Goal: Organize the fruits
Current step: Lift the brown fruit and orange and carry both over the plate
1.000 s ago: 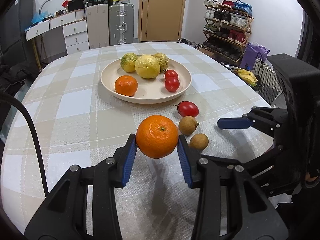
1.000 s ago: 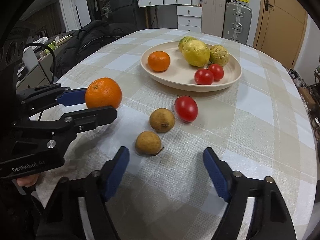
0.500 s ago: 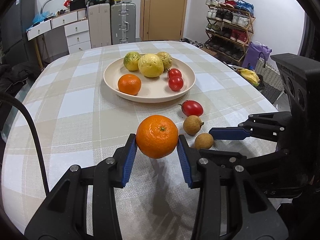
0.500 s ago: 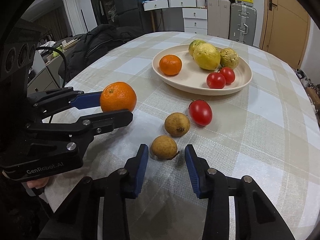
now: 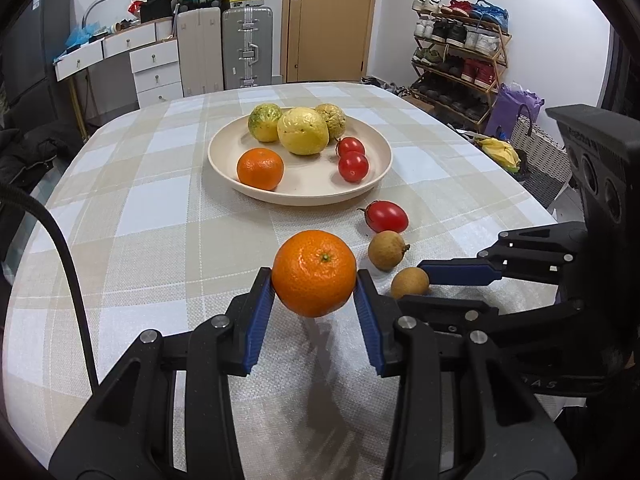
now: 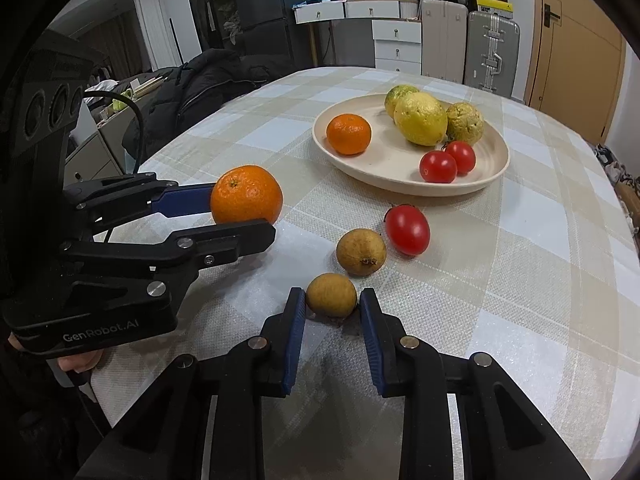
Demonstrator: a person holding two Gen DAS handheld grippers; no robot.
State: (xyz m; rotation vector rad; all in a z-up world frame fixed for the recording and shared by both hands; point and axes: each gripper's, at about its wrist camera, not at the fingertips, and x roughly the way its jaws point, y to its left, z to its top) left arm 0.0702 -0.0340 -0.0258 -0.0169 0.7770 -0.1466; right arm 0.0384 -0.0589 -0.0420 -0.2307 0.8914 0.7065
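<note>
A tabletop (image 6: 500, 280) under a beige-and-white checked cloth carries a cream plate (image 6: 486, 176). In front of the plate, a red tomato (image 6: 407, 230) lies on the cloth. Just beside the tomato sits a brown longan (image 6: 361, 252), and a second longan (image 6: 331, 295) rests farther from the plate.

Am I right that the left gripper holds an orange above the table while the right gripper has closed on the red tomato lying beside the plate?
Not quite. The right gripper has just closed on the nearer small brown fruit, not the red tomato, which lies untouched beside the plate; the right wrist view shows it. The left gripper does hold the orange.
</note>
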